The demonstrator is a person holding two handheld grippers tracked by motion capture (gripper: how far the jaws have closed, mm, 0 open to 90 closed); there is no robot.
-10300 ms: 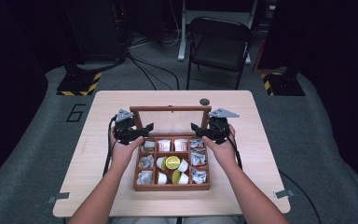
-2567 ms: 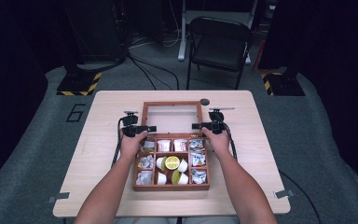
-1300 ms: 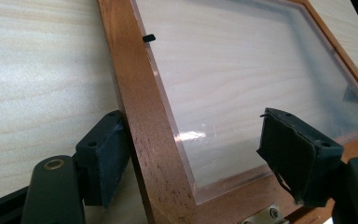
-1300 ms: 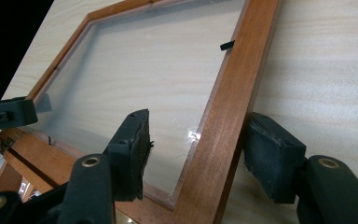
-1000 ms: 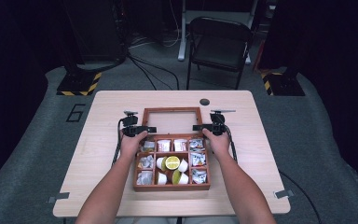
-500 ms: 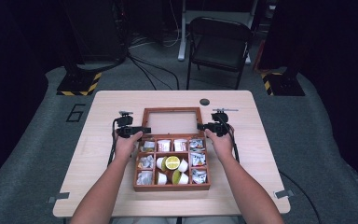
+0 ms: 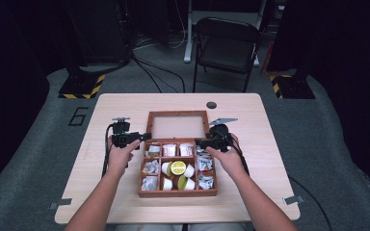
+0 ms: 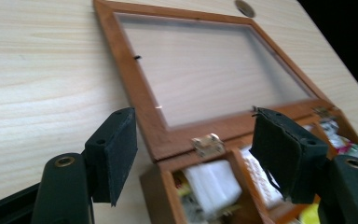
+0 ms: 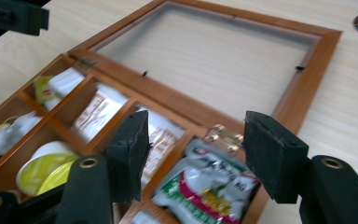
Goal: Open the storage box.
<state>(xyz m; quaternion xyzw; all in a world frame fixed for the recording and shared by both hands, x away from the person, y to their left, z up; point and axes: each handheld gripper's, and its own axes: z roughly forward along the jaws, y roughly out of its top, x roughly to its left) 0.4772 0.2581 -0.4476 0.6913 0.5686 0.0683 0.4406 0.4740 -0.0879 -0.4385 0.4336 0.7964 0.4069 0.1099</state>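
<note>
High view: wooden box at table middle near my edge, glass lid swung flat behind it, bare tabletop either side. My left tongs at box's back left corner, right tongs at back right corner, both level, pointing inward. Left jaws just been closing, nothing between; right jaws parted, grasping nothing. Left gripper view: hinge below jaws, packets blurred.

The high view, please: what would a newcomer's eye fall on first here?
First the wooden box mid-table, its glass-paned lid lying open flat behind it, with nine compartments of packets and a bright lime half in the centre. Next, the left gripper and right gripper flanking its back corners, jaws open, gripping nothing.
</note>
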